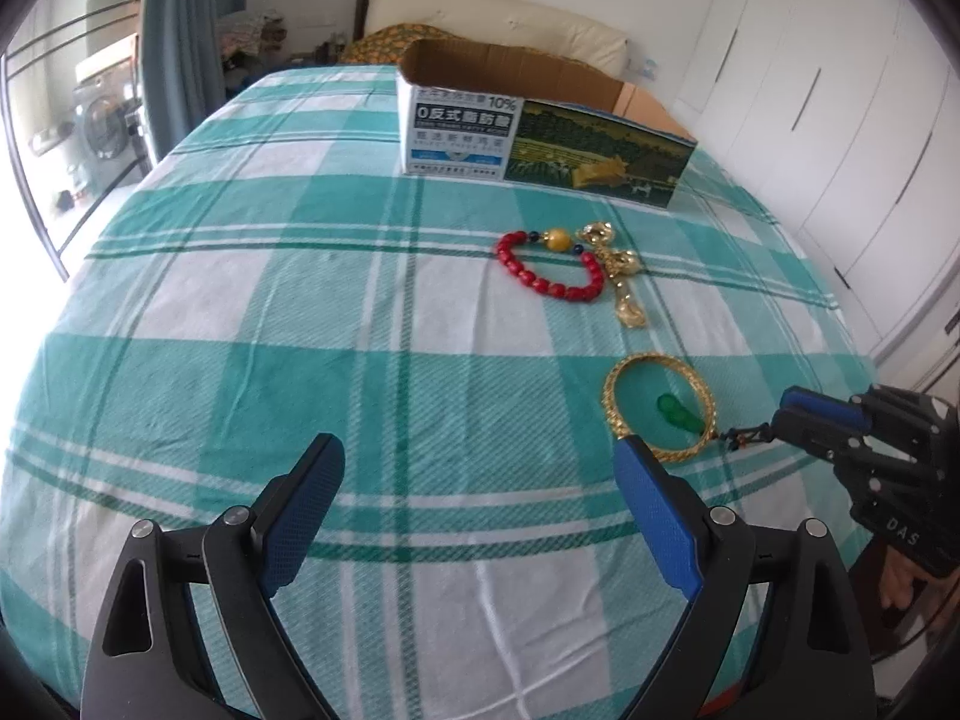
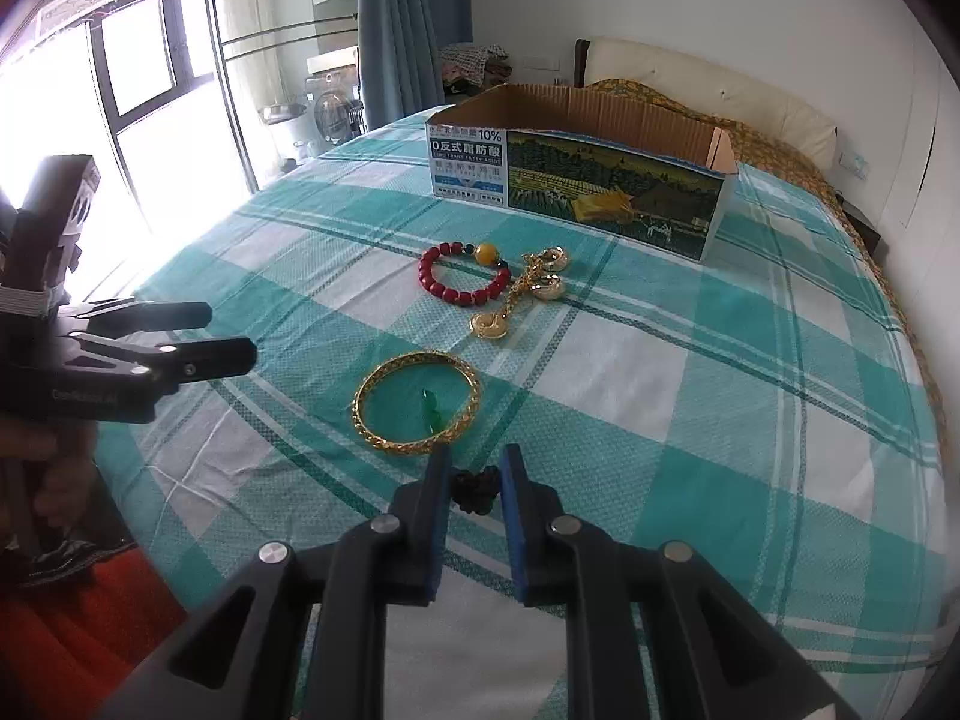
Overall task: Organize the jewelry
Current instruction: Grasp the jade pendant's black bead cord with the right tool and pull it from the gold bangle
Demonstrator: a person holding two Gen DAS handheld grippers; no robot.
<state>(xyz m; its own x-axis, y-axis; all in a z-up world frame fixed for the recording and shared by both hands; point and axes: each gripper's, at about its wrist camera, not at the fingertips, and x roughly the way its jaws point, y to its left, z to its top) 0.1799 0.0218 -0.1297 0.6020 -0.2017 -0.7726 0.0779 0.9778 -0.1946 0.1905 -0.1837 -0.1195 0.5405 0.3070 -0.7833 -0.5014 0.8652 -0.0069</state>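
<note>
On the checked bedspread, the right gripper pinches the dark knotted cord of the green pendant lying inside the gold bangle; the left gripper hovers spread wide.

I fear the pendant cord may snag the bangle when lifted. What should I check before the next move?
1. Right gripper closed on the dark cord knot: cannot tell; jaws narrow, contact unclear.
2. Green pendant free of the gold bangle: not ok; it lies inside the ring.
3. Left gripper clear of the bangle: cannot tell; open, one finger close.
4. Cardboard box open on top: ok.
5. Red bead bracelet apart from the bangle: ok.
</note>
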